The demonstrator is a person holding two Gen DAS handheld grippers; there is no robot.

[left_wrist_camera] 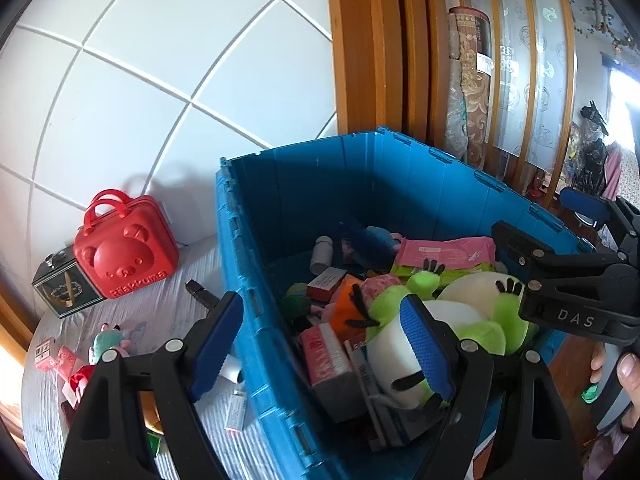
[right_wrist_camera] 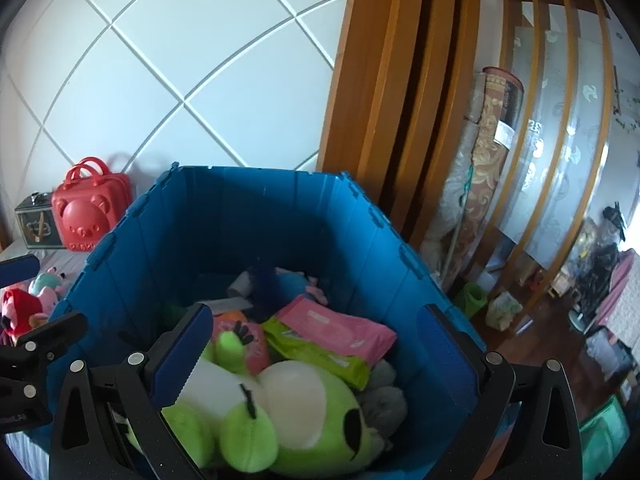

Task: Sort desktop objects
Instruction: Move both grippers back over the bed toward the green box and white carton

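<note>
Blue crate (right_wrist_camera: pixel 256 216) holds green plush (right_wrist_camera: pixel 288 412); left tool (left_wrist_camera: pixel 322 344) and right tool (right_wrist_camera: pixel 316 354) apart, seemingly empty.

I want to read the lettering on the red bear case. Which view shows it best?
The left wrist view: the red bear case stands unobstructed, its embossed lettering visible. The right wrist view shows it farther off, its lower corner hidden behind the blue crate.

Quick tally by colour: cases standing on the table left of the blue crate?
Red plastic bear-face case: 1
Dark green box-shaped case: 1
Total: 2, both beside the blue plastic crate
</note>
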